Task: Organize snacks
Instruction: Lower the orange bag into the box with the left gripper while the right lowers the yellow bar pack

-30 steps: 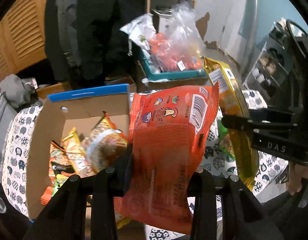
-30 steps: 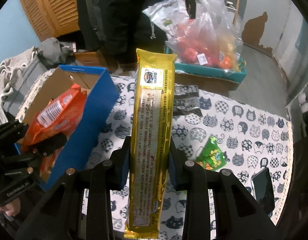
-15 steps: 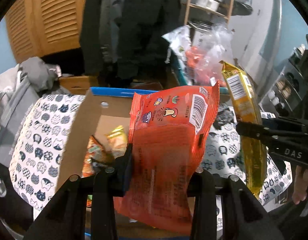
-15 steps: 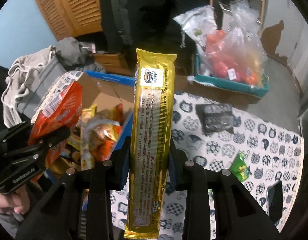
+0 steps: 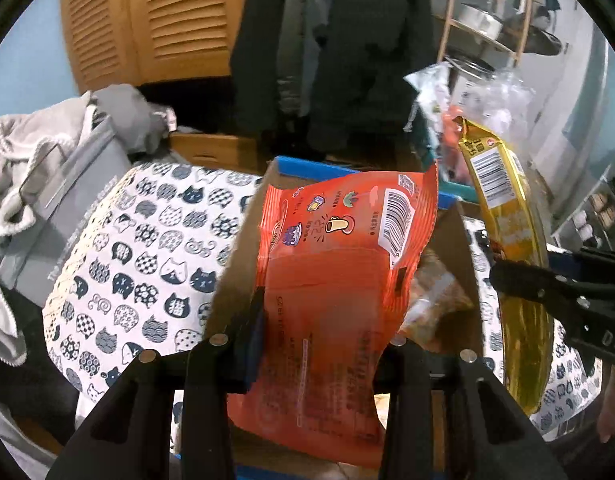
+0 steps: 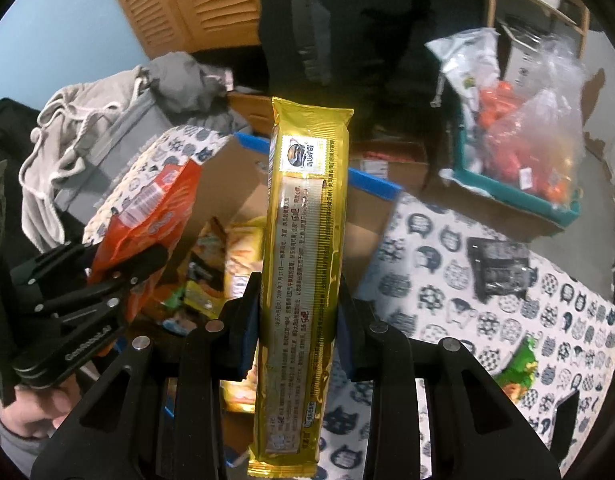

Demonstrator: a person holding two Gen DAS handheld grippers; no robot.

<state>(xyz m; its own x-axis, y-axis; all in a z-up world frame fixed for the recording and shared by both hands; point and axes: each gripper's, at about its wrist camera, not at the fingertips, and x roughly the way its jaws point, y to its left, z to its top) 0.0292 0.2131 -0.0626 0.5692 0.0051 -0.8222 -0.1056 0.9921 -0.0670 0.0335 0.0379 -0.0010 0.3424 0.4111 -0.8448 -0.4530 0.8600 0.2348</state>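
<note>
While the left gripper point(image 5: 319, 344) pinches the orange snack bag point(image 5: 339, 280), that view shows the bag hanging over the open cardboard box point(image 5: 243, 252), so the step in hand looks like dropping it in. In the right wrist view, the right gripper point(image 6: 299, 320) clamps the long gold packet point(image 6: 303, 272) above the box's near edge; next, each likely needs lowering inside before release.

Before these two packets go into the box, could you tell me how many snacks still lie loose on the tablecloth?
2: a black packet toward the tablecloth's far side, and a green packet at its near right edge. Others may be hidden.
</note>
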